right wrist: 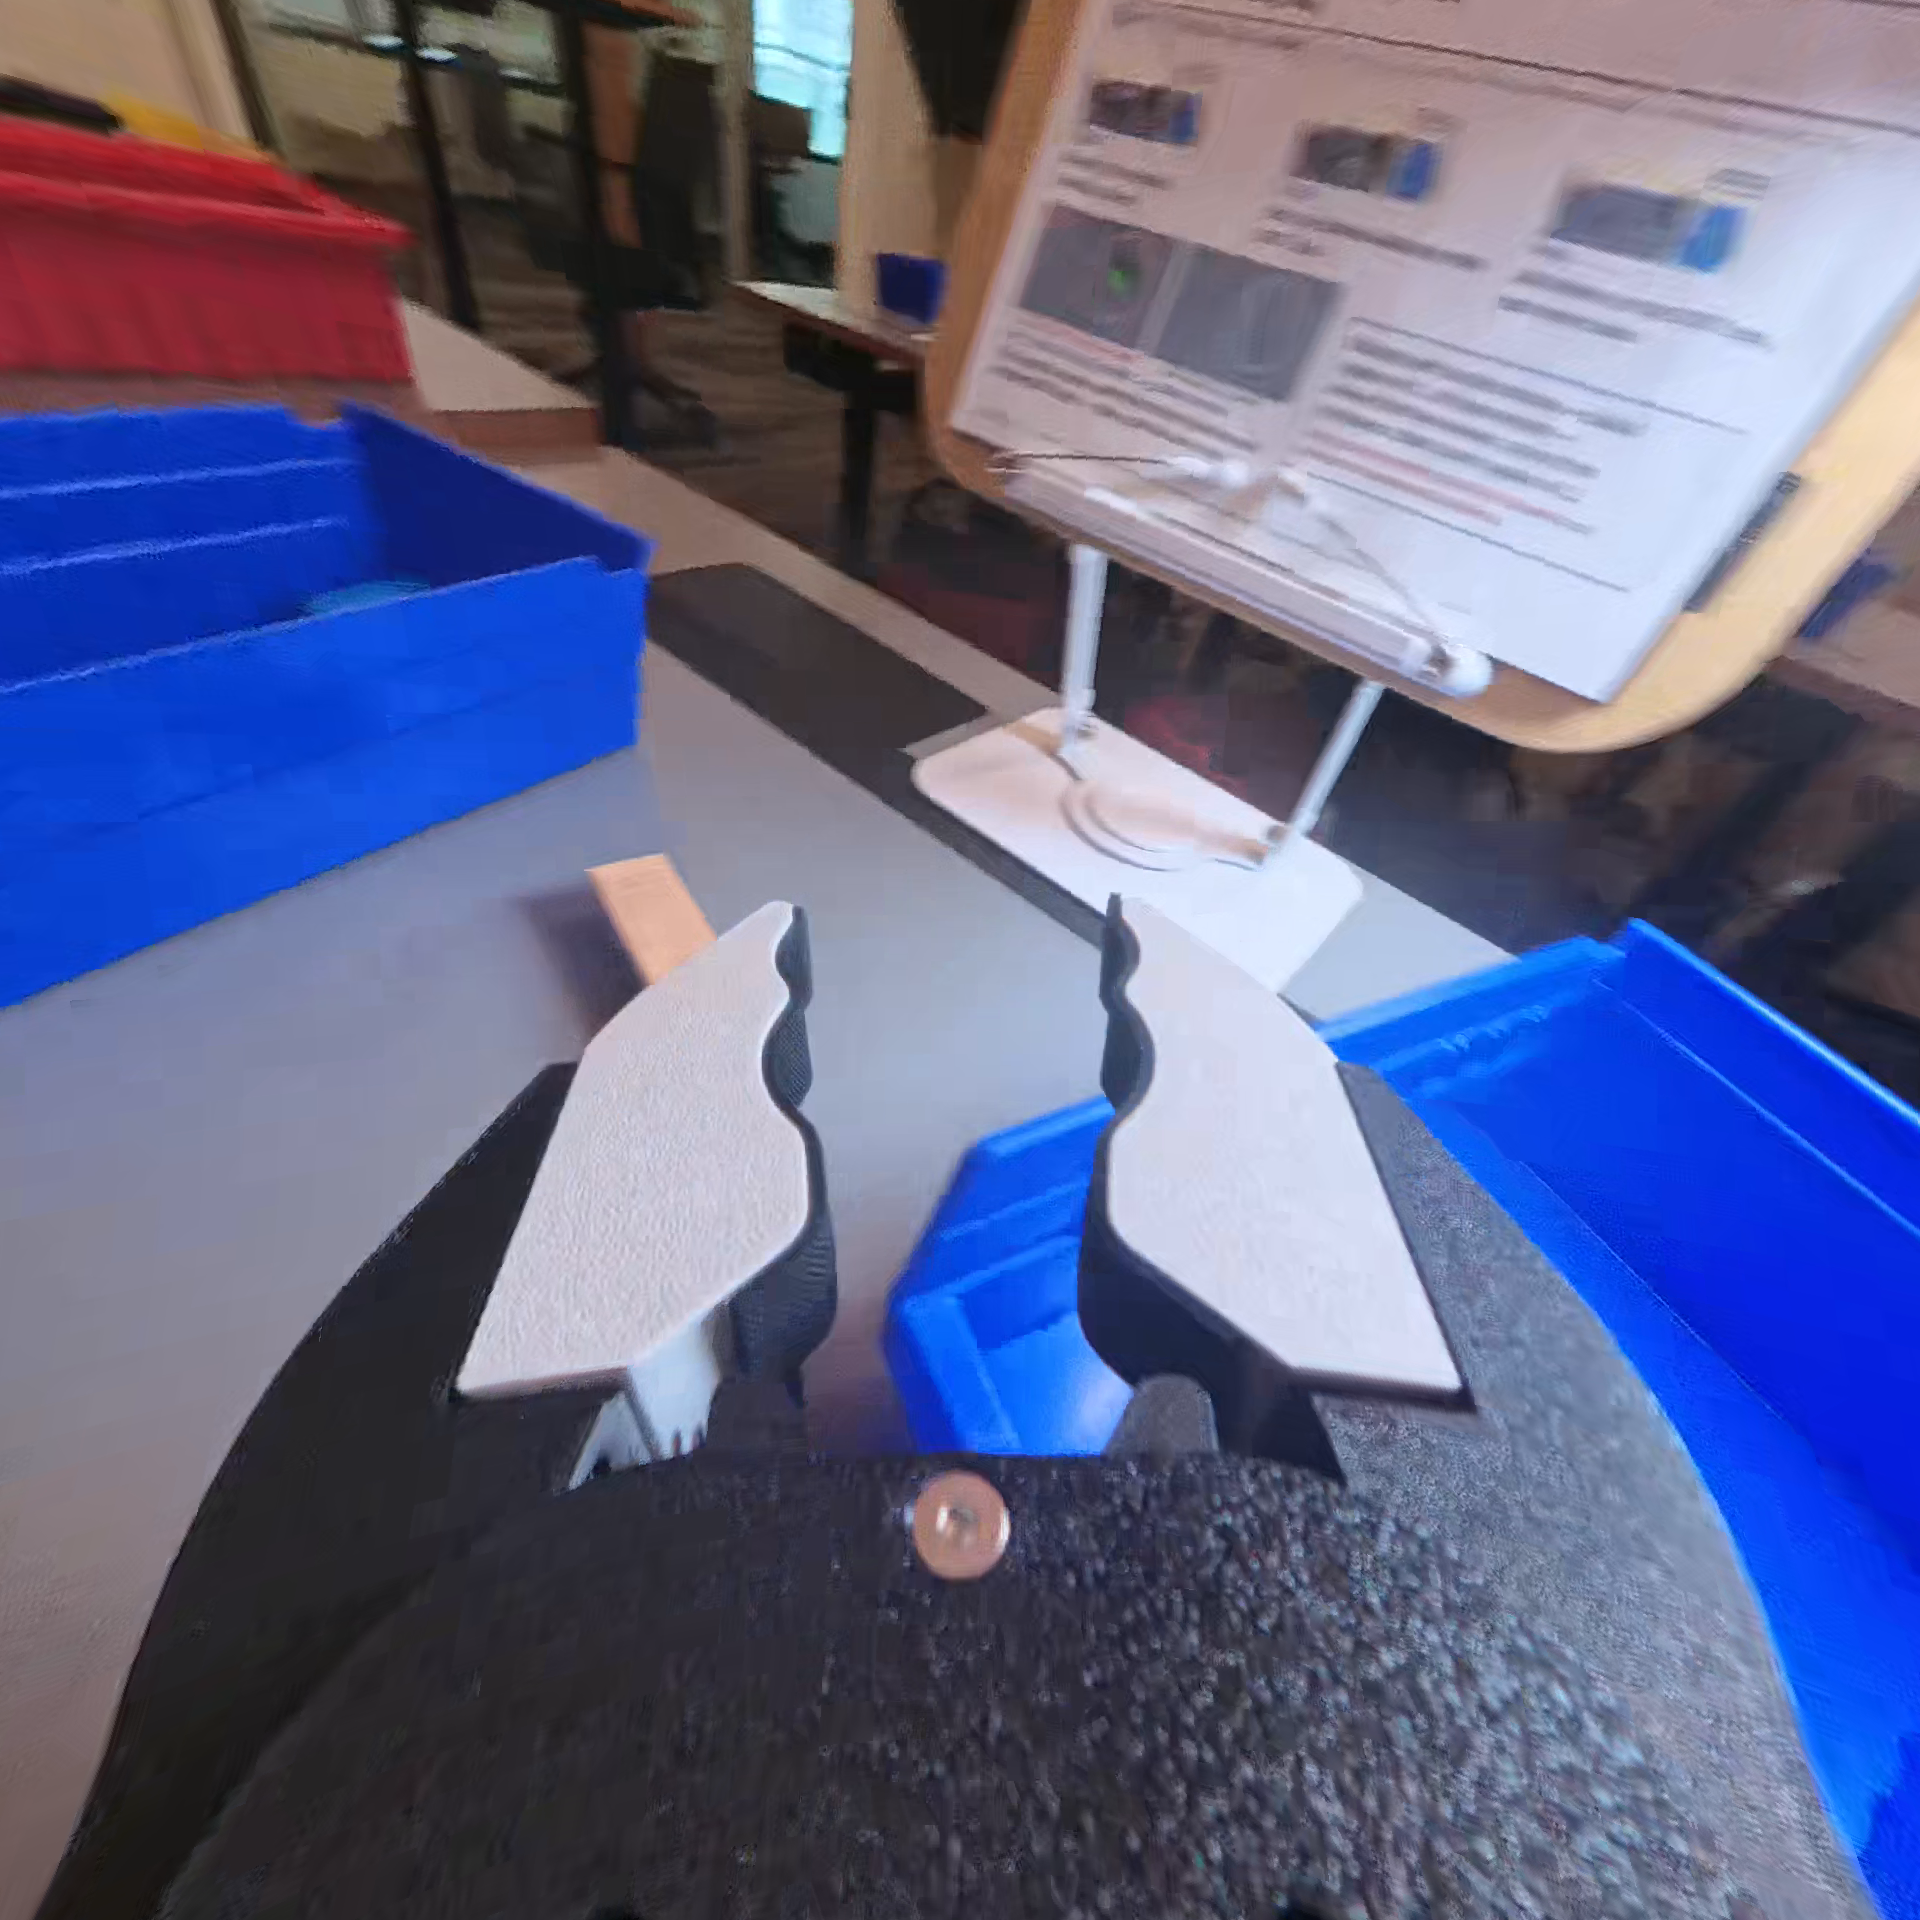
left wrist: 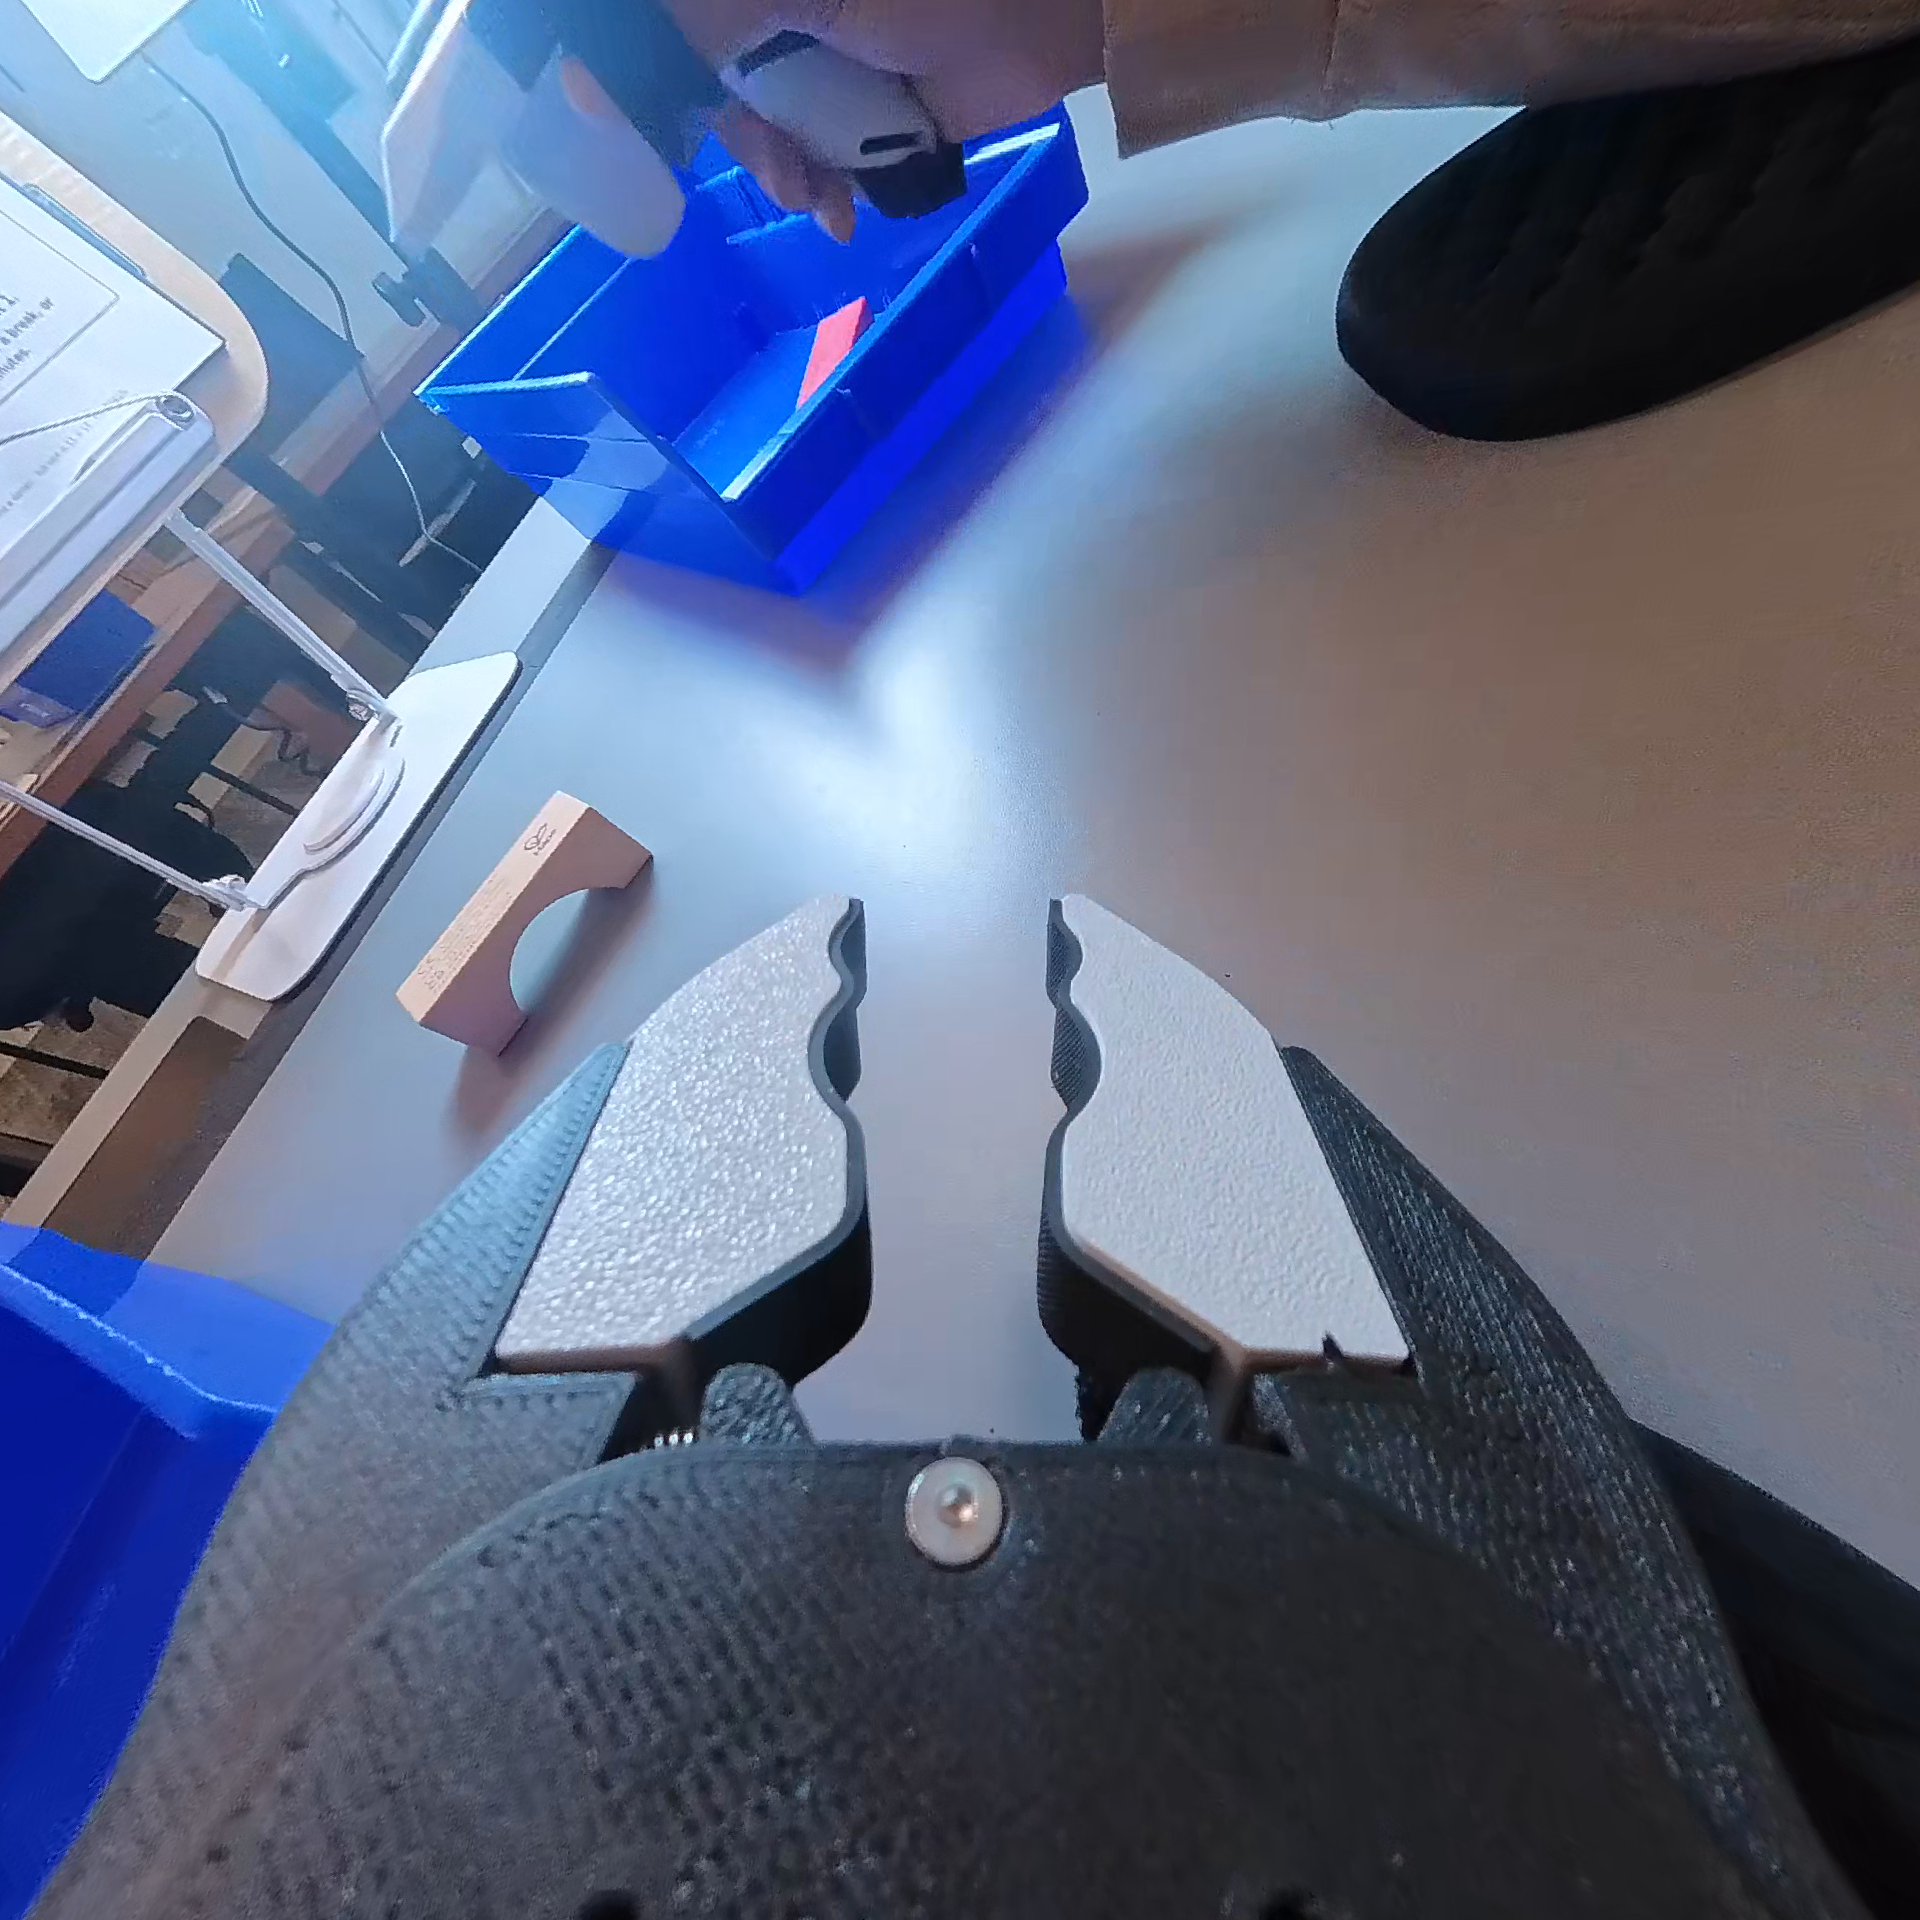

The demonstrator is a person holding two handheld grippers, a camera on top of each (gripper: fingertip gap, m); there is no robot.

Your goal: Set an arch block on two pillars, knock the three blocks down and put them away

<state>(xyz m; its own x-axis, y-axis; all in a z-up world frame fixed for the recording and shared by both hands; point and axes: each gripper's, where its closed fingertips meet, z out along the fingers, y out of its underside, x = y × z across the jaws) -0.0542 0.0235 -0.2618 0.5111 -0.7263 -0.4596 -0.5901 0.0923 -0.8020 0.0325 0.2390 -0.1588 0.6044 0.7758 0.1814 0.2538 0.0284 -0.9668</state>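
Note:
A wooden arch block (left wrist: 520,925) lies flat on the grey table (left wrist: 1247,831), left of my left gripper (left wrist: 956,914), which is open, empty and low over the table. In the right wrist view, the arch block (right wrist: 655,925) shows partly behind the left finger. My right gripper (right wrist: 956,914) is open and empty above the corner of a blue bin (right wrist: 1558,1143). In the left wrist view, the right gripper (left wrist: 774,203) is held over that bin (left wrist: 582,416), which holds a red block (left wrist: 831,348).
A second blue bin (right wrist: 312,675) stands near the left gripper (left wrist: 83,1455). A document stand with a white base (right wrist: 1132,821) sits at the table edge (left wrist: 343,831). A red bin (right wrist: 187,270) is farther back. A black padded object (left wrist: 1610,260) lies at the far right.

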